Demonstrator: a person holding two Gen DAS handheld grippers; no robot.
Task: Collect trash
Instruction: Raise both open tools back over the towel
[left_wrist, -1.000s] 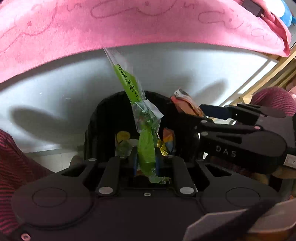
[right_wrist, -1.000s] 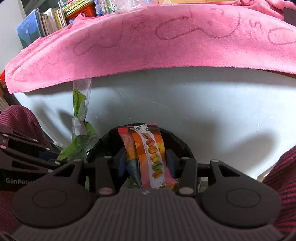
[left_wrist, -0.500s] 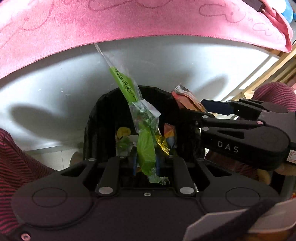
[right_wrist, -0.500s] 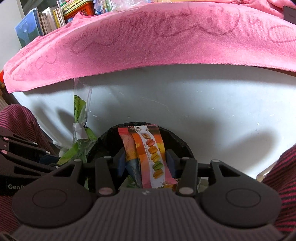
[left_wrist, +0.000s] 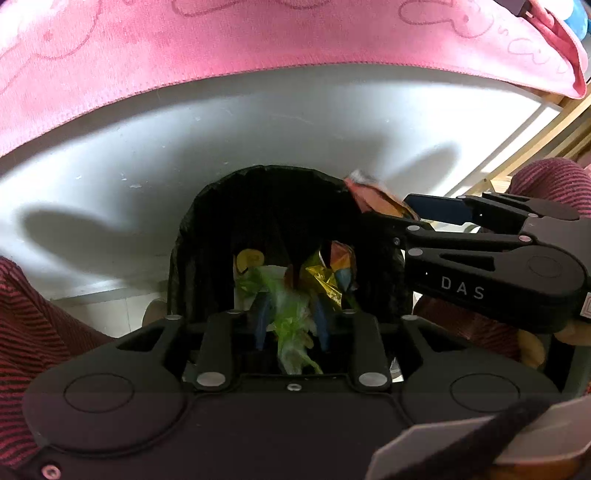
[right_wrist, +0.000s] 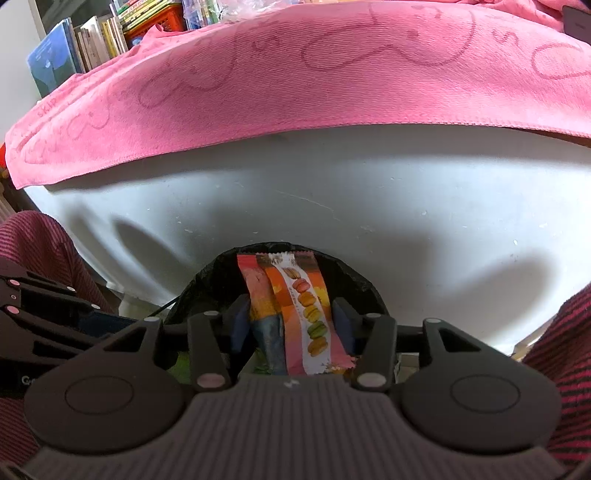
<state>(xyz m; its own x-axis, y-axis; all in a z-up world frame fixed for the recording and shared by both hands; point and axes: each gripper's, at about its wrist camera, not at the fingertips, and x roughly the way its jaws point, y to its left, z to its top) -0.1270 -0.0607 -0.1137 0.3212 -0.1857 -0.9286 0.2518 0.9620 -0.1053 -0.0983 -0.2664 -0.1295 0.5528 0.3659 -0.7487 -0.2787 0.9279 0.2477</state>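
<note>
Both grippers hang over the black bin (left_wrist: 280, 236), their fingers just having spread. The left gripper (left_wrist: 291, 325) has released its green wrapper (left_wrist: 291, 332), which is slumping into the bin. The macaron wrapper (right_wrist: 303, 314) stands loose between the right gripper's (right_wrist: 291, 325) fingers and, being light, may cling there or fall outside the rim.

One round black-lined trash bin (left_wrist: 221, 236) stands below one pink embroidered towel (left_wrist: 258, 37), with one green-and-clear plastic wrapper (left_wrist: 291, 321) and one orange macaron-printed snack wrapper (right_wrist: 306, 314) over its mouth, a few crumpled wrappers (left_wrist: 332, 273) inside it, and two black two-finger grippers above it.
</note>
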